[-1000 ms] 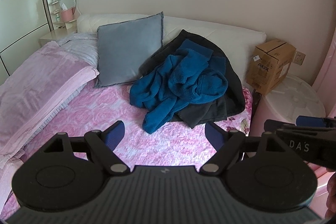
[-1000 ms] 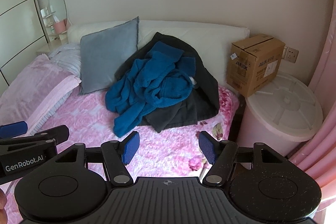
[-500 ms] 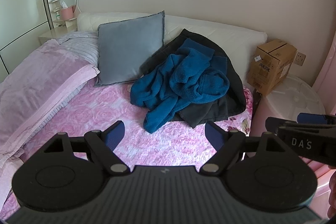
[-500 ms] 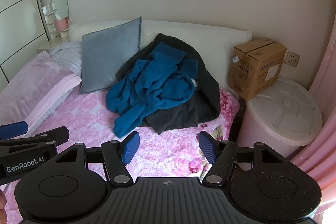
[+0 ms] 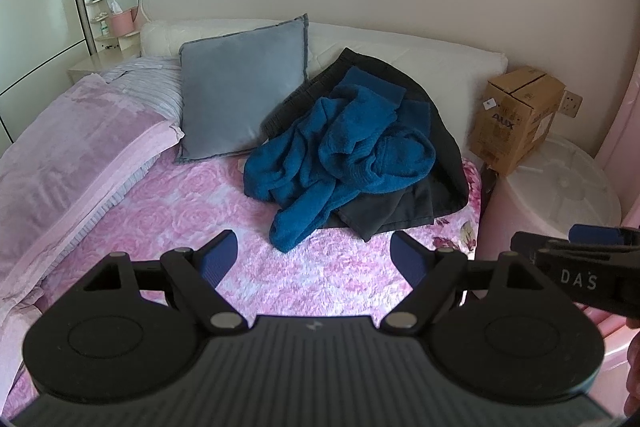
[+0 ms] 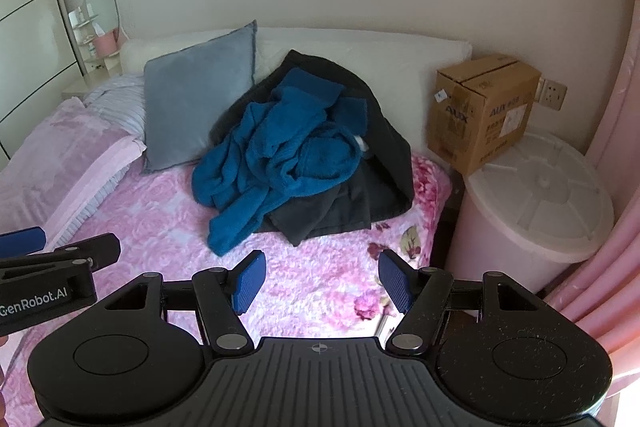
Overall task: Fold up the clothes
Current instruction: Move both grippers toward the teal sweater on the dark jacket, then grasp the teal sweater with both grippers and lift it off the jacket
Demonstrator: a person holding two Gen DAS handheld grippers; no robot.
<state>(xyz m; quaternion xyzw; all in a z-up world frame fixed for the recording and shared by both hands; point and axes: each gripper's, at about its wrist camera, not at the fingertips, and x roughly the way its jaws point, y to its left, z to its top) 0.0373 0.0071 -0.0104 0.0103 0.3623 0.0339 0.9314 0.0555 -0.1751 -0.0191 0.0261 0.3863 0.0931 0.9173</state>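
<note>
Blue fleece garment [image 5: 340,147] [image 6: 280,151]: crumpled in a heap, one sleeve trailing toward the near edge, lying on top of a dark grey garment [image 5: 400,203] [image 6: 352,203]. Both rest on the bed [image 5: 180,219] [image 6: 168,223], on its pink rose-patterned cover, toward the headboard side. Unfolded.

Left gripper [image 5: 314,261]: jaws wide apart, nothing between the blue pads, touching nothing; held above the cover, tilted downward toward the heap, well apart from it.

Right gripper [image 6: 322,281]: jaws wide apart, empty, clear of the cloth; same downward tilt, beside the left gripper.

Grey cushion [image 5: 240,103] [image 6: 196,107]: upright against the white headboard, just left of the heap.

Pink blanket [image 5: 68,155]: folded along the bed's left side.

Cardboard box [image 5: 516,119] [image 6: 484,111]: on a white round lid [image 6: 540,195], right of the bed.
</note>
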